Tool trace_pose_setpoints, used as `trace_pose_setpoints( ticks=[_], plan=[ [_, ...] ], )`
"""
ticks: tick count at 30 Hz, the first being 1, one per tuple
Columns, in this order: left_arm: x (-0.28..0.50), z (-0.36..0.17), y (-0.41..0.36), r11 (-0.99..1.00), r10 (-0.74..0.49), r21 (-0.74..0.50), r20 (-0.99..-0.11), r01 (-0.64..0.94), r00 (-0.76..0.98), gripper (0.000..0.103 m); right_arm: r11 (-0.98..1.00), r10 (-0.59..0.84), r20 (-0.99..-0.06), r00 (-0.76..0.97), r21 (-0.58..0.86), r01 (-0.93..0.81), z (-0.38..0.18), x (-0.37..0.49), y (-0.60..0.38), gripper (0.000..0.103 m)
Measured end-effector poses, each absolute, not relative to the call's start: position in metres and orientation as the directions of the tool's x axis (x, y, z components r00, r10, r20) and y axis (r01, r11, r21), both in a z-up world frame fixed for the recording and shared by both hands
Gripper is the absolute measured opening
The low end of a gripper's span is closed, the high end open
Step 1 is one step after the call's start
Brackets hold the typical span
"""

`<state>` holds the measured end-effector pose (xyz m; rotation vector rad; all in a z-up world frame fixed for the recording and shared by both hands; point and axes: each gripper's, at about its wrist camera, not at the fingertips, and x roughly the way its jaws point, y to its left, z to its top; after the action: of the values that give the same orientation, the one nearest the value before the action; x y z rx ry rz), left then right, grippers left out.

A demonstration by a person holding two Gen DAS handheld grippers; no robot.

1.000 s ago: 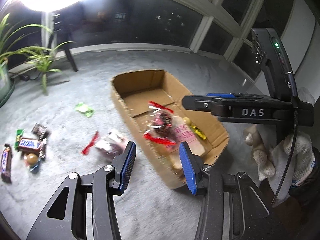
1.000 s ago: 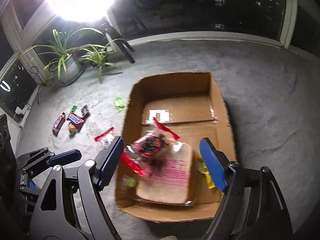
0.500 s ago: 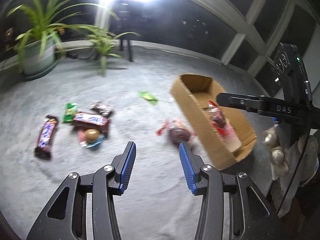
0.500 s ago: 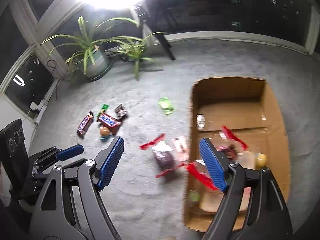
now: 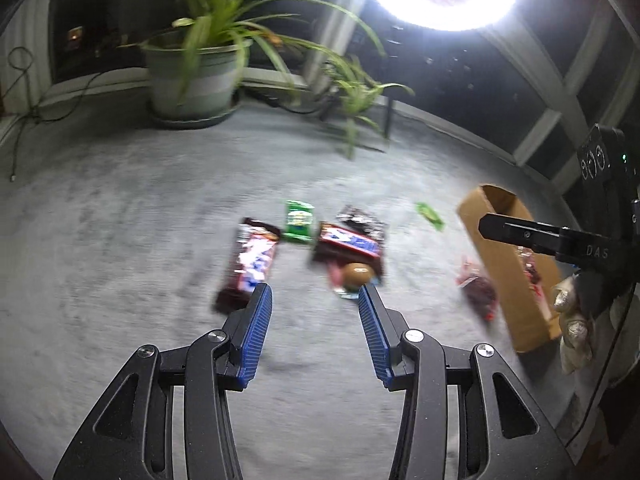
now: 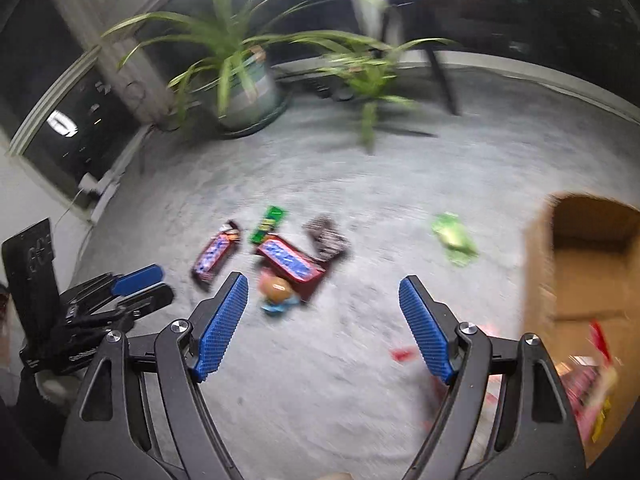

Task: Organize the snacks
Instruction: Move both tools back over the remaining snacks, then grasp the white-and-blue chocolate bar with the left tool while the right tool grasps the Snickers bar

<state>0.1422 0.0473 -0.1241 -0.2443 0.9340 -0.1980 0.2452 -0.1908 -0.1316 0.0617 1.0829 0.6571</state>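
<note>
Candy bars (image 5: 250, 264) lie loose on the carpet (image 5: 120, 240), so my left gripper (image 5: 312, 322) and right gripper (image 6: 322, 326) hover wide open, empty, beside the cardboard box (image 5: 508, 264) awaiting them.

cardboard box (image 6: 576, 280) blurred, cut off right

Home sunroom: grey carpet (image 5: 120, 220), potted plant (image 5: 196, 76), big windows (image 5: 460, 80) (night outside).
</note>
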Motion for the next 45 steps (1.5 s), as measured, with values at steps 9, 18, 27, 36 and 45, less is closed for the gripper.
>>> trace_pose_setpoints(
  ticks=[9,18,27,36,45],
  plan=[
    [0.158,-0.142,0.071,0.966,-0.234,-0.255,-0.8,0.039,0.553,0.044,0.738,0.469,-0.859,0.205,0.252,-0.626,-0.165,0.266,-0.114,0.069],
    [0.173,-0.15,0.066,0.965,-0.249,-0.252,-0.809,0.067,0.532,0.044,0.705,0.391,-0.903,0.178,0.17,-0.688,-0.193,0.273,-0.091,0.057],
    [0.193,-0.169,0.054,0.972,-0.23,-0.216,-0.834,0.086,0.502,0.044,0.708,0.415,-0.902,0.12,0.237,-0.666,-0.202,0.279,-0.095,0.048],
    [0.201,-0.181,0.063,0.983,-0.178,-0.172,-0.855,0.059,0.486,0.036,0.695,0.392,-0.908,0.147,0.187,-0.695,-0.205,0.274,-0.084,0.036],
    [0.198,-0.181,0.062,0.985,-0.167,-0.161,-0.847,0.057,0.504,0.026,0.739,0.426,-0.894,0.141,0.254,-0.624,-0.203,0.269,-0.111,0.031]
  ],
)
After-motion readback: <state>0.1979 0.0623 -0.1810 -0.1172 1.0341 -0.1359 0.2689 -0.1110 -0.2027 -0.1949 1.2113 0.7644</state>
